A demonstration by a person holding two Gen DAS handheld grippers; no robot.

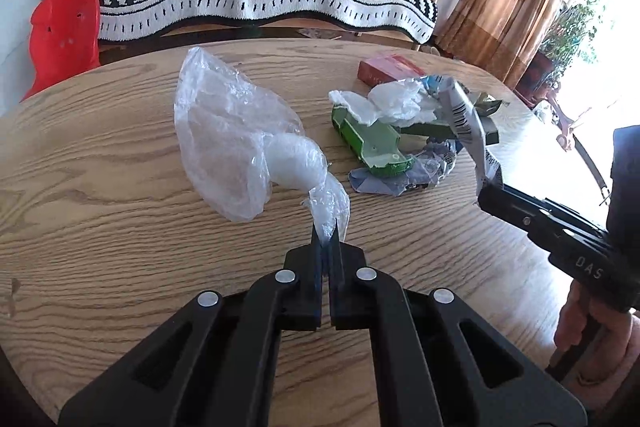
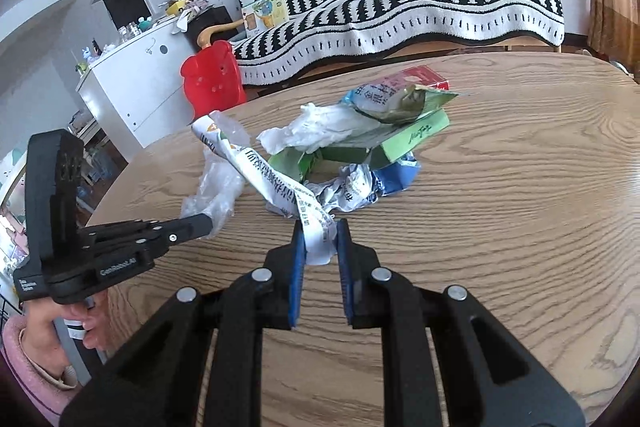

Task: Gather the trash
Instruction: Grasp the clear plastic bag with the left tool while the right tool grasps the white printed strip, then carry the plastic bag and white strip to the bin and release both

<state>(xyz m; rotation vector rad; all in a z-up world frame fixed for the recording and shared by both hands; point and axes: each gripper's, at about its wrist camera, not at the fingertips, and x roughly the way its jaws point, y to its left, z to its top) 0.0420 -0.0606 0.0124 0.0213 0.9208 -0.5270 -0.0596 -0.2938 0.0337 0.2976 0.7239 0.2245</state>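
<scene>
- My left hand-held gripper [image 1: 327,227] pinches the clear bag [image 1: 236,131], left of the green box [image 1: 372,143].
- My right hand-held gripper [image 2: 320,231] pinches a printed wrapper [image 2: 272,179] before that box.

Clear plastic bag [image 1: 236,139]: crumpled, one twisted end raised off the table. Printed white wrapper [image 2: 276,183]: twisted strip, lifted at one end. Remaining pile: flattened green carton [image 2: 404,143], white tissue [image 2: 320,131], possibly foil packets.
</scene>
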